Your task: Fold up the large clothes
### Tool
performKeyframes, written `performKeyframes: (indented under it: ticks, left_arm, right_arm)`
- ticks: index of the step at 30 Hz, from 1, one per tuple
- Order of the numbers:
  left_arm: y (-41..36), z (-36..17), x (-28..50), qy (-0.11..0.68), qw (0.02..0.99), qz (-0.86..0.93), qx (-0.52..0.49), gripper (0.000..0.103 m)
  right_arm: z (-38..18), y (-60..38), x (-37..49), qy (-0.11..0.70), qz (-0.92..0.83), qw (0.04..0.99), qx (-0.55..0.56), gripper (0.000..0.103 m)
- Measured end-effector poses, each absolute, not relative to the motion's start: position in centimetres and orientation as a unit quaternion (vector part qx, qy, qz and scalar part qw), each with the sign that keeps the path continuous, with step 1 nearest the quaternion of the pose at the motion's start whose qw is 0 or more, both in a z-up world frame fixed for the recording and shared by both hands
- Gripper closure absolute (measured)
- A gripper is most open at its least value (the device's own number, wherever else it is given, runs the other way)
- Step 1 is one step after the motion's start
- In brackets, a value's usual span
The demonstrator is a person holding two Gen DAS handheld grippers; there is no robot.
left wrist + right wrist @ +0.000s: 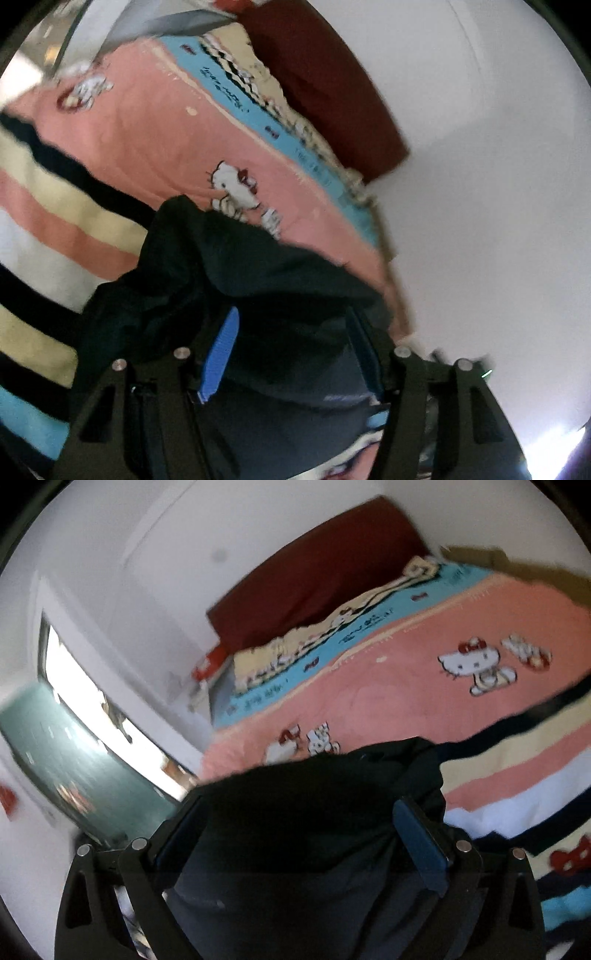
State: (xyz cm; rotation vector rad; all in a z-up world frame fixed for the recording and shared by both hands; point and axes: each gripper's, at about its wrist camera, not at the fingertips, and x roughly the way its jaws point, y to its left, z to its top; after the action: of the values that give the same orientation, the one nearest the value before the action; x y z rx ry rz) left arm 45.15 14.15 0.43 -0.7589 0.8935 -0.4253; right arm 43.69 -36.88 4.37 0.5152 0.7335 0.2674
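A large black garment (236, 273) fills the gap between the blue-padded fingers of my left gripper (291, 325), which is lifted above the bed. The same black garment (314, 805) bunches between the fingers of my right gripper (295, 812), also above the bed. The wide finger gaps are stuffed with cloth. The cloth hides most of the pads and fingertips. Both views are blurred by motion.
The bed has a pink cartoon-cat bedspread (155, 129) (406, 686) with black, cream and blue stripes. A dark red headboard (317, 77) (314, 576) stands against a white wall (480, 147). A bright window and a green panel (70, 746) are at left.
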Motion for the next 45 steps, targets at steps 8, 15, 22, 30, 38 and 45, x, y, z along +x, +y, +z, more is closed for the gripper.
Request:
performKeyframes:
  ticks: [8,15,22,30,38,45]
  left_arm:
    - [1.9,1.0,48.0,0.461,0.846,-0.213,-0.163,0.044]
    - [-4.7,-2.5,53.1,0.47,0.871,-0.142,-0.018,0.041]
    - [-5.5,-8.0,58.5,0.505,0.856,-0.115,0.005,0.029]
    - [-5.4,-11.1,61.2,0.508,0.855,-0.106,-0.004,0.027]
    - [-5.8,-11.5,60.5,0.498,0.861,-0.098,0.009,0.027]
    - [-5.9,-11.6,59.5,0.482,0.871,-0.092,0.015,0.027]
  right_arm:
    - [3.5,-28.3,44.8,0.397,0.14,0.904,0.072,0.006]
    - [-0.1,-25.9,49.3,0.421,0.111,0.9,-0.006,0.008]
    - [-5.5,-26.8,54.5,0.475,0.079,0.876,-0.009,0.008]
    - [-8.3,-27.2,57.5,0.502,0.078,0.861,0.011,0.008]
    - [-9.4,-27.3,57.5,0.497,0.076,0.864,0.024,0.008]
    - [-9.7,-27.5,56.6,0.486,0.081,0.87,0.034,0.008]
